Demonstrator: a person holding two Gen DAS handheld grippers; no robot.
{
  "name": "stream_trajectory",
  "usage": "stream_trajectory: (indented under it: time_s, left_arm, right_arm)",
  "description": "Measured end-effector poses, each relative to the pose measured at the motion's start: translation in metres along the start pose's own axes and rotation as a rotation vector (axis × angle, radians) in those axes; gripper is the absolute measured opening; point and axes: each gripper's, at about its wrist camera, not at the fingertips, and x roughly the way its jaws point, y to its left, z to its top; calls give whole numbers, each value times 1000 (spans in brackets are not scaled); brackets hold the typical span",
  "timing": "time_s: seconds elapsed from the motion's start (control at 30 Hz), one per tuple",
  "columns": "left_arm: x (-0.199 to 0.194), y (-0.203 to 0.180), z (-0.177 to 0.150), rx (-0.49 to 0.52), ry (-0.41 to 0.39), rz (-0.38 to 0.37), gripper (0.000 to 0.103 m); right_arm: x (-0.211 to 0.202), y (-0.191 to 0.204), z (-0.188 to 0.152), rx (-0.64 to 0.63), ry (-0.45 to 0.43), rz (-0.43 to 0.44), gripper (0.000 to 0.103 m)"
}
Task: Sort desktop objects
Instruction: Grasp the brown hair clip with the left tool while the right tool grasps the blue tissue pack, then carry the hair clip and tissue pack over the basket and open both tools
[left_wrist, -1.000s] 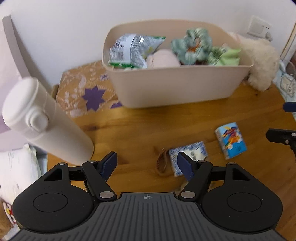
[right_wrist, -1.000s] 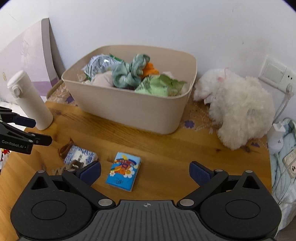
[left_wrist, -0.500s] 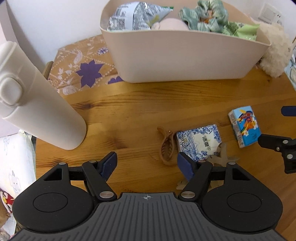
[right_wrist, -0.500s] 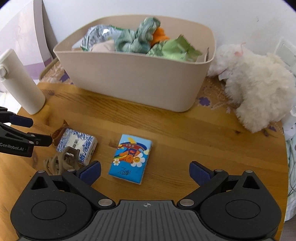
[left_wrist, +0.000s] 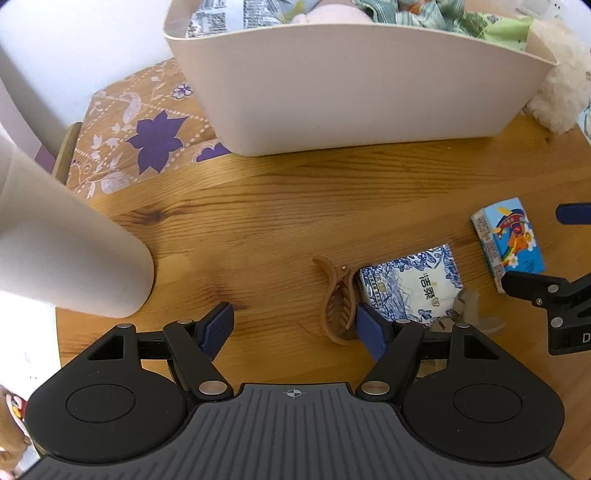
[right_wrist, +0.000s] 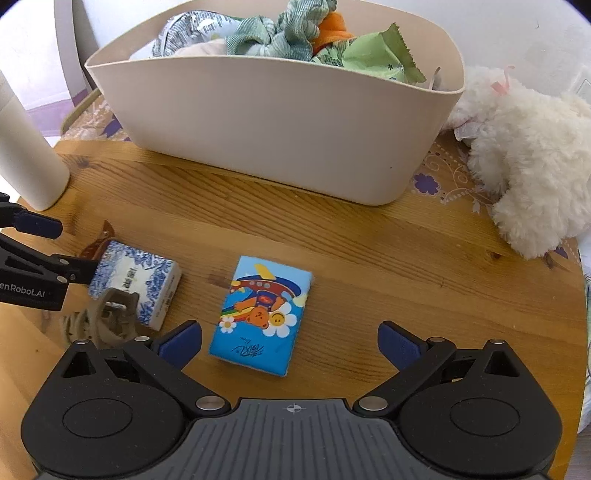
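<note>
On the wooden table (left_wrist: 280, 206) lies a brown hair claw clip (left_wrist: 338, 308), just inside the right finger of my left gripper (left_wrist: 293, 328), which is open and empty. Right of the clip is a blue-and-white tissue pack (left_wrist: 410, 286) (right_wrist: 135, 282), then a blue cartoon tissue pack (left_wrist: 509, 242) (right_wrist: 260, 315). My right gripper (right_wrist: 290, 343) stands open low over the table, with the cartoon pack's near end between its fingers, untouched. A beige hair clip (right_wrist: 110, 319) leans on the blue-and-white pack. The beige bin (right_wrist: 277, 122) (left_wrist: 354, 85) holds snack bags and scrunchies.
A white bottle (left_wrist: 55, 236) (right_wrist: 22, 147) stands at the left, close to my left gripper. A white plush toy (right_wrist: 528, 155) lies right of the bin. A patterned mat (left_wrist: 140, 133) lies under the bin. The table's rounded edge runs along the right.
Both grippers have come down and forward toward the table. The hair claw now sits by the left gripper's right finger, and the cartoon pack lies between the right gripper's fingers. Jaws unchanged.
</note>
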Motion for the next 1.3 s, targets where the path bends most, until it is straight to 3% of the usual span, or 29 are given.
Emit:
stream_trajectory:
  time_s: [0.2, 0.27, 0.4, 0.5, 0.6, 0.67, 0.7, 0.73, 1.3]
  left_arm:
    - [7, 0, 5, -6, -5, -15, 73]
    - [8, 1, 6, -17, -12, -31, 67]
    - [7, -1, 6, -29, -16, -47, 60]
    - [5, -3, 6, -18, -19, -55, 52]
    - [2, -2, 5, -9, -29, -59, 37]
    - [1, 0, 4, -13, -37, -58, 20]
    - [1, 1, 3, -21, -38, -57, 20]
    - [1, 2, 2, -29, -39, -55, 20]
    - [-22, 5, -22, -17, -40, -68, 20]
  right_arm:
    - [6, 2, 1, -8, 3, -2, 103]
    - [7, 3, 1, -8, -1, -6, 103]
    - [10, 1, 2, 6, -1, -15, 88]
    - [11, -2, 1, 22, -1, -18, 85]
    - [9, -4, 0, 28, -12, -13, 68]
    - [6, -4, 1, 34, -25, -18, 53]
    - [5, -5, 2, 31, -27, -18, 45]
    - [4, -5, 2, 27, -26, -18, 43]
    - [-23, -21, -19, 64, -36, -9, 43]
